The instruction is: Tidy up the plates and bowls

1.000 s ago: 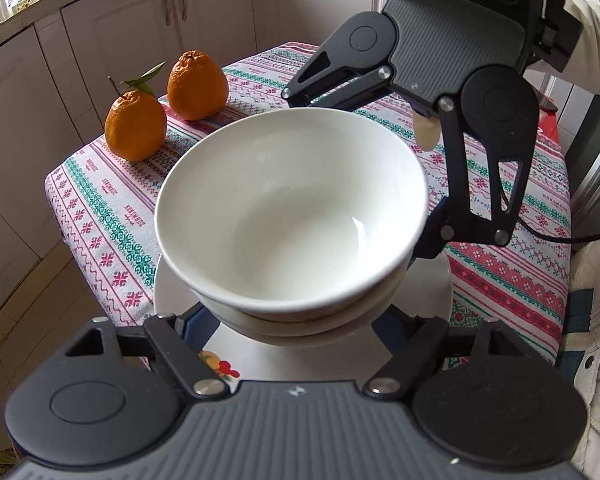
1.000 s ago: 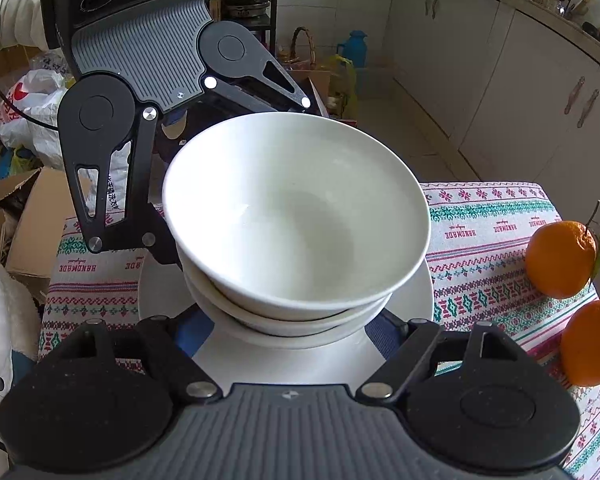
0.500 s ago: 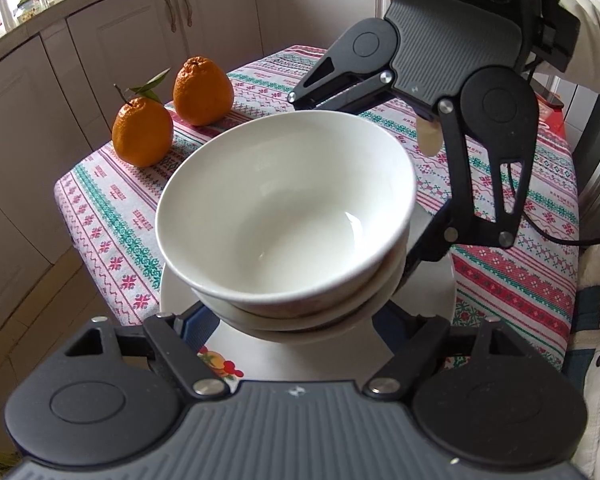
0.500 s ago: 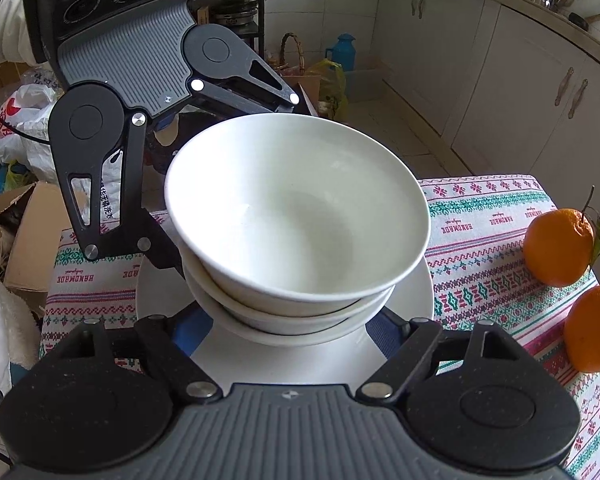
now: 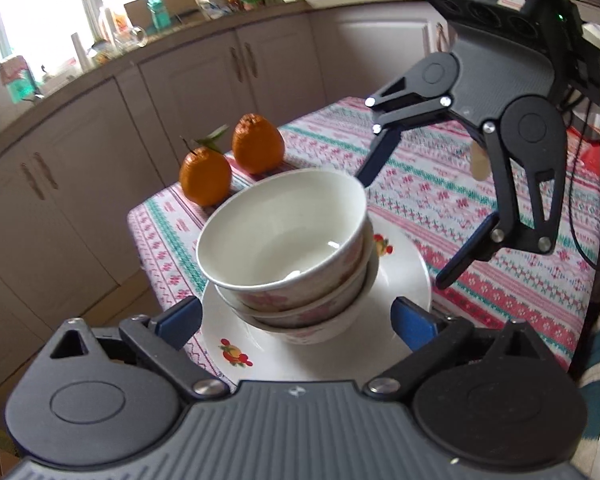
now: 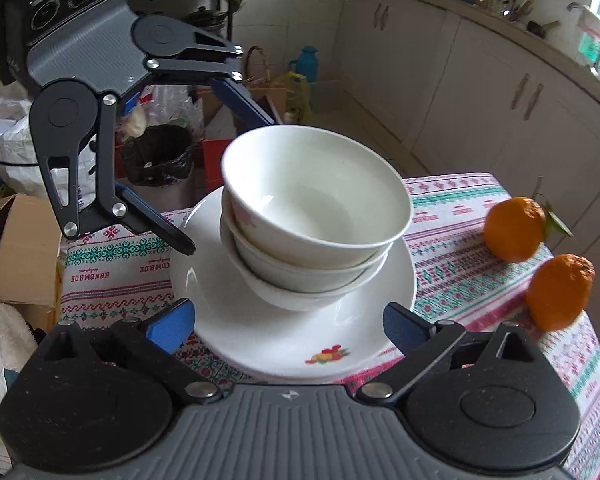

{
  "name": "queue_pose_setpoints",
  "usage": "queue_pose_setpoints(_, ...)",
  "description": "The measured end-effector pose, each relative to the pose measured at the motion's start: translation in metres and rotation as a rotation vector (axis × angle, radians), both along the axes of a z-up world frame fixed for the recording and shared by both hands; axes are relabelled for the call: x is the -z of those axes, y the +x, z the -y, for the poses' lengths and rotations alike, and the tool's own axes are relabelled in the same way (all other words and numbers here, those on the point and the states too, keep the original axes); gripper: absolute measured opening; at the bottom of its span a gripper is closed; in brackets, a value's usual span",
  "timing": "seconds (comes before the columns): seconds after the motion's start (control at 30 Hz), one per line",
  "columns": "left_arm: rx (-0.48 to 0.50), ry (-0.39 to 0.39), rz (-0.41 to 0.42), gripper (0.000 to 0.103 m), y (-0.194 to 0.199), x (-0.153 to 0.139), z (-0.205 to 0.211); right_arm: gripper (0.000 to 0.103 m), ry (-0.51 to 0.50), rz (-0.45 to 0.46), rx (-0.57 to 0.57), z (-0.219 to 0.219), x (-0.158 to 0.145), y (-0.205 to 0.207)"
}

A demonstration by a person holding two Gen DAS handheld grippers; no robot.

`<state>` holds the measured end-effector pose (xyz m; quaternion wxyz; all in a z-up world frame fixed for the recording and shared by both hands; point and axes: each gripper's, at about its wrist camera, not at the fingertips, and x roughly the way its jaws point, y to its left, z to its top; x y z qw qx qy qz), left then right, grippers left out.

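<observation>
Three white bowls (image 5: 284, 240) are sitting nested in a stack, leaning a little, on a white plate (image 5: 404, 268) with small fruit prints, and the plate is resting on the desk (image 5: 440, 200) under its patterned red-and-green cloth. The left gripper (image 5: 296, 320) is pointing down at the stack from one side, its jaws having just been opening and now spread wide; the blue fingertips (image 5: 178, 318) are standing clear of the bowls on either flank, over the near rim of the plate, gripping nothing. The right gripper (image 6: 290, 322) is facing it from the opposite side, its jaws likewise having just been opening and now standing wide, with the stack lying ahead between their tips and untouched. In the left wrist view the right gripper's far fingers are hanging beyond the stack, one near the top bowl's rim and one off the plate's edge, apart from both. Two oranges (image 5: 230, 160) are sitting together on the cloth, beyond the left gripper's jaws and off to the outer side of the right gripper's jaws, well apart from the plate
</observation>
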<state>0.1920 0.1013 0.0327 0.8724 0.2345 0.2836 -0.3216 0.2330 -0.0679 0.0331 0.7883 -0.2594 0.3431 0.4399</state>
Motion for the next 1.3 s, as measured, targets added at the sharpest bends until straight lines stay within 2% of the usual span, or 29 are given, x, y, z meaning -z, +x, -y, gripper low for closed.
queue_pose_setpoints(0.13, -0.067, -0.077, 0.085, 0.102, -0.027, -0.013, 0.002, 0.103, 0.002, 0.085, 0.099, 0.009, -0.015, -0.024)
queue_pose_setpoints(0.27, -0.196, -0.179, 0.173, 0.102, -0.052, -0.025, 0.005, 0.103, 0.012, 0.149, 0.238, 0.016, -0.031, -0.045)
queue_pose_setpoints(0.37, -0.314, -0.256, 0.222, 0.102, -0.070, -0.031, 0.010, 0.103, 0.028, 0.195, 0.392, 0.023, -0.041, -0.059)
queue_pose_setpoints(0.57, -0.550, -0.206, 0.342, 0.102, -0.103, -0.036, 0.038, 0.103, 0.088, 0.268, 0.731, 0.034, -0.044, -0.090)
queue_pose_setpoints(0.63, -0.594, -0.223, 0.324, 0.102, -0.113, -0.035, 0.044, 0.103, 0.126, 0.263, 0.797, 0.038, -0.042, -0.106)
queue_pose_setpoints(0.77, -0.657, -0.343, 0.158, 0.102, -0.122, -0.034, 0.038, 0.103, 0.174, 0.260, 0.896, 0.048, -0.037, -0.134)
queue_pose_setpoints(0.83, -0.714, -0.350, 0.120, 0.102, -0.128, -0.031, 0.037, 0.103, 0.175, 0.269, 0.933, 0.051, -0.036, -0.149)
queue_pose_setpoints(0.93, -0.753, -0.328, 0.123, 0.102, -0.138, -0.029, 0.039, 0.103, 0.182, 0.304, 0.964, 0.054, -0.039, -0.170)
queue_pose_setpoints(1.07, -0.760, -0.294, 0.117, 0.102, -0.148, -0.029, 0.049, 0.103, 0.220, 0.301, 0.971, 0.054, -0.040, -0.189)
queue_pose_setpoints(1.17, -0.806, -0.232, 0.171, 0.102, -0.156, -0.029, 0.061, 0.103, 0.204, 0.334, 1.000, 0.050, -0.040, -0.196)
queue_pose_setpoints(1.3, -0.833, -0.249, 0.167, 0.102, -0.163, -0.027, 0.060, 0.103, 0.189, 0.346, 1.007, 0.045, -0.039, -0.200)
